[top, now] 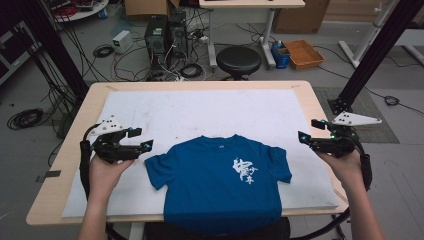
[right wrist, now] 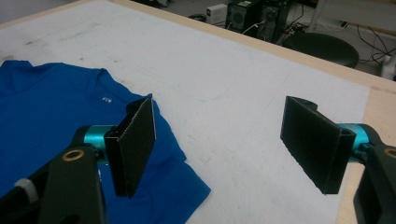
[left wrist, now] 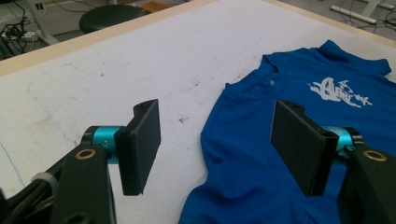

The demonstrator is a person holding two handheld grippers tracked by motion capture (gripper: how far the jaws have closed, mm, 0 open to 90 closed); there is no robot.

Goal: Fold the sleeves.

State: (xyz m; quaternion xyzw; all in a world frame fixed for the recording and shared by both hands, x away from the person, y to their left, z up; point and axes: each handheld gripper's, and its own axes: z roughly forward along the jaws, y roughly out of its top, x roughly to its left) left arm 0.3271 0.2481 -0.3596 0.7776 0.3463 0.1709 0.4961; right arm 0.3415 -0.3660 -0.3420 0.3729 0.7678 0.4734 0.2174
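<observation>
Two claws are held over one tabletop [top: 320, 107], one at each side of a single blue T-shirt [top: 220, 180]. At the left of the high view, the left claw [top: 142, 139] is seen just beside the shirt's left sleeve, apart from it, with a hand [top: 105, 172] gripping it from below. Its jaws are spread wide and nothing is held between them. In the left gripper view, the same claw [left wrist: 217, 144] is seen from behind its two black pads [left wrist: 142, 144], and the shirt's collar and shoulder are framed in the gap between them; small brown stains on the white mat [left wrist: 140, 60] are made out here, which are barely told from above.

At the middle, the shirt is laid flat, front up, on the near part of the mat, its hem hanging over the near edge of the tabletop. One white print [top: 245, 170] is counted on its chest. The hem is seen from above alone.

At the right, the right claw [top: 307, 132] is held near the shirt's right sleeve, well clear of the cloth, its jaws likewise wide and empty. In the right gripper view, this claw [right wrist: 219, 144] is seen over bare mat, with the sleeve below its left pad, and one small collar label [right wrist: 106, 99] is shown. Beyond the tabletop, one black round stool [top: 238, 61] is seen.
</observation>
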